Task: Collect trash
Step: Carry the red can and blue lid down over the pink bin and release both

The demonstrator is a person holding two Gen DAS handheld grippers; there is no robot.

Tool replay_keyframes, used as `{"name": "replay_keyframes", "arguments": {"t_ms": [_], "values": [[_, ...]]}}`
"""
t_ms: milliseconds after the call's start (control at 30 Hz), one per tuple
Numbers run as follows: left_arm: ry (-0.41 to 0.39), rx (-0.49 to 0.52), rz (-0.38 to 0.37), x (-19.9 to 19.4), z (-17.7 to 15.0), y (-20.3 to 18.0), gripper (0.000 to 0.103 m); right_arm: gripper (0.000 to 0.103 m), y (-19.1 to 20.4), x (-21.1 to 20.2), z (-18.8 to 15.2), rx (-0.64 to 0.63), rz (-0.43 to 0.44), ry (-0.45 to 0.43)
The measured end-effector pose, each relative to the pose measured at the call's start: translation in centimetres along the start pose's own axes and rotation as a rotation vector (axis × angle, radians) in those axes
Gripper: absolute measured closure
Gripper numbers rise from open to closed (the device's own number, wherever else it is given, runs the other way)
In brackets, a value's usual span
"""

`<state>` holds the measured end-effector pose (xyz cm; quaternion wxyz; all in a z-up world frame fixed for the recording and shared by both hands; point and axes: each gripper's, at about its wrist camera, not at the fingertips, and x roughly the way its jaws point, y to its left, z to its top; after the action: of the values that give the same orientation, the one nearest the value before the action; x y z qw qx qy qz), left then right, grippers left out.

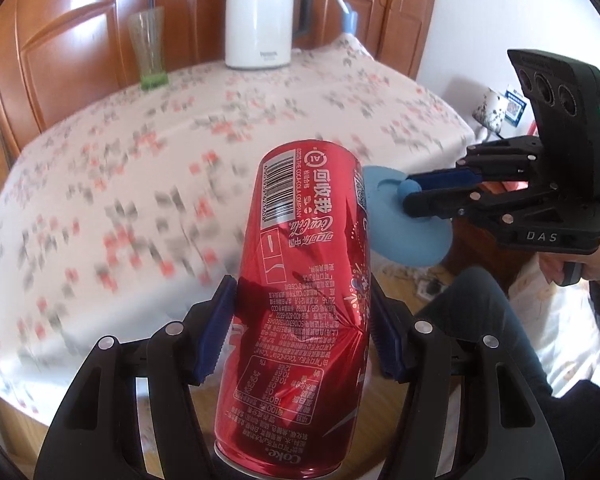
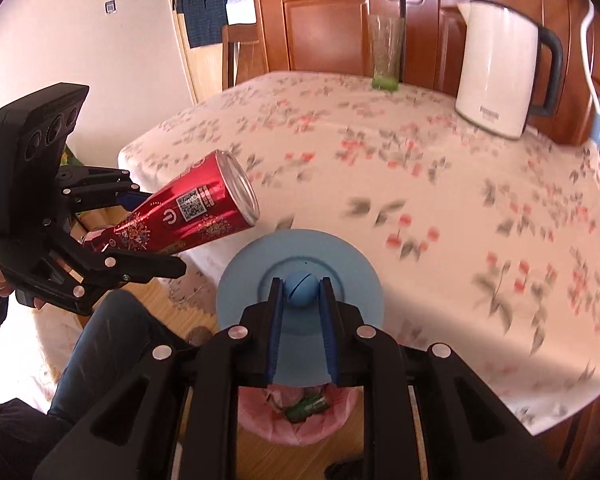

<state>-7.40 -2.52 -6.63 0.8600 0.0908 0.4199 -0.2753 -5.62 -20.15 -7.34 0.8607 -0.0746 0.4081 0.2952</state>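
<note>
My left gripper (image 1: 300, 328) is shut on a dented red Coke can (image 1: 300, 300), held in the air beyond the table's near edge; the can also shows in the right wrist view (image 2: 192, 212). My right gripper (image 2: 301, 292) is shut on the round knob of a light blue bin lid (image 2: 300, 248), holding the lid lifted above a small bin with a pink liner (image 2: 296, 424). The bin holds some trash, including a green item. In the left wrist view the lid (image 1: 404, 224) hangs just right of the can, gripped by the right gripper (image 1: 412, 196).
The table (image 2: 420, 184) has a floral cloth. A white electric kettle (image 2: 496, 72) and a tall green glass (image 2: 385, 52) stand at its far edge before wooden cupboards. My legs in dark trousers (image 2: 112, 344) are beside the bin.
</note>
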Motion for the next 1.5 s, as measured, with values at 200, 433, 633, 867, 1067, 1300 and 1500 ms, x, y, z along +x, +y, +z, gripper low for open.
{"name": "replay_keyframes", "arguments": {"t_ms": [200,433,633,867,1067,1300,1500], "values": [[0.061,-0.050,-0.028,2.2,-5.4,-1.5,0.042,0.085,1.8,1.8,-5.8,0.044,0.018,0.070],[0.173,-0.119,-0.032,8.2,-11.1,-1.6,0.042,0.085,1.1,7.4,-11.3,0.148,0.030,0.147],[0.291,-0.198,-0.034,14.6,-15.2,-0.2,0.042,0.085,-0.5,14.5,-14.8,0.219,0.025,0.245],[0.420,-0.283,-0.022,21.3,-18.0,2.6,0.042,0.085,-1.9,21.2,-18.1,0.261,0.008,0.356],[0.500,-0.342,-0.023,25.8,-20.3,3.8,0.042,0.085,-3.0,26.2,-20.4,0.279,0.000,0.437],[0.551,-0.391,-0.037,29.9,-21.6,5.0,0.042,0.085,-3.6,30.0,-21.5,0.289,-0.001,0.492],[0.595,-0.413,-0.033,32.3,-22.4,5.6,0.039,0.084,-4.0,33.0,-23.0,0.313,-0.008,0.554]]}}
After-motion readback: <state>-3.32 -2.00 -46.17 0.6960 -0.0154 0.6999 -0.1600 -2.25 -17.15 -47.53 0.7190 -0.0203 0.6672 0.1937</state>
